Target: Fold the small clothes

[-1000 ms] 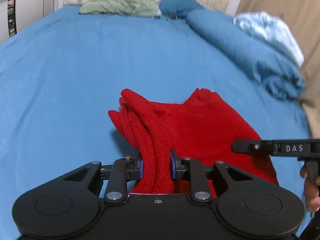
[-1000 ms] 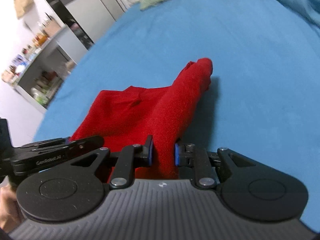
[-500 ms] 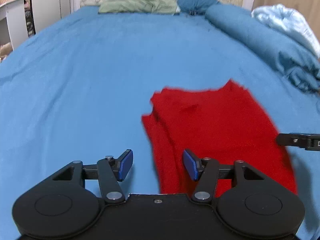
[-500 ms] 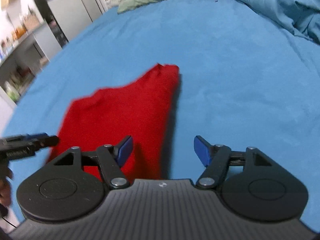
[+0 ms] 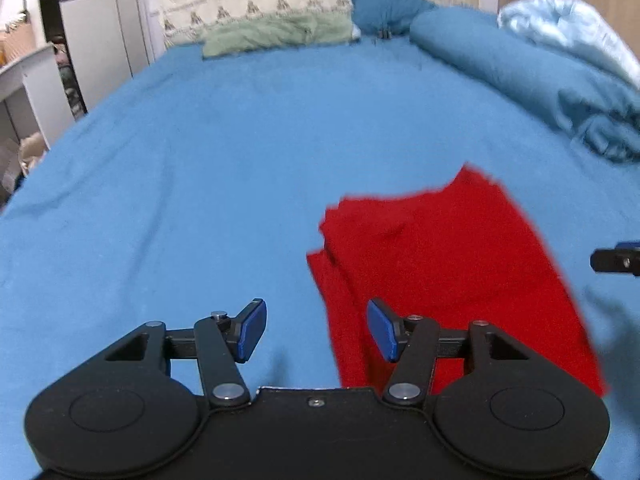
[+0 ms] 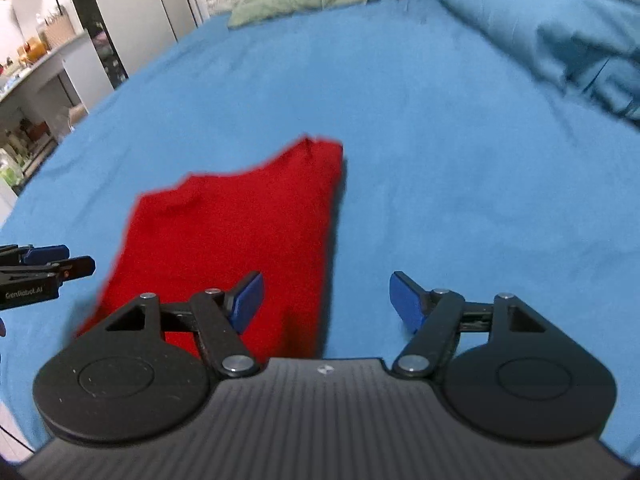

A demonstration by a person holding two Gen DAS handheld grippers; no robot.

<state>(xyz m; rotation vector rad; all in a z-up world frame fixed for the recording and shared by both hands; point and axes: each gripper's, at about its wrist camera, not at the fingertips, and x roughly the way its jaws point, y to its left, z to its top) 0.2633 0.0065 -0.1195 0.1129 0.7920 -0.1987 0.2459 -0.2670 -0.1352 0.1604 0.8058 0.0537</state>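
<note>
Both grippers, left gripper (image 5: pixel 316 330) and right gripper (image 6: pixel 326 302), wide apart above red garment (image 5: pixel 448 264).

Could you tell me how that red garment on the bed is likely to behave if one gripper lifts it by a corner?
The red garment looks like soft knit lying flat in layers on the blue bedsheet, so it would probably droop and unfold. It seems light. Its fuzzy surface should grip well between the blue fingers, so slipping appears unlikely.

Both the left gripper (image 5: pixel 316 330) and right gripper (image 6: pixel 326 300) have let go of the red garment (image 5: pixel 448 264), which has dropped flat.
</note>
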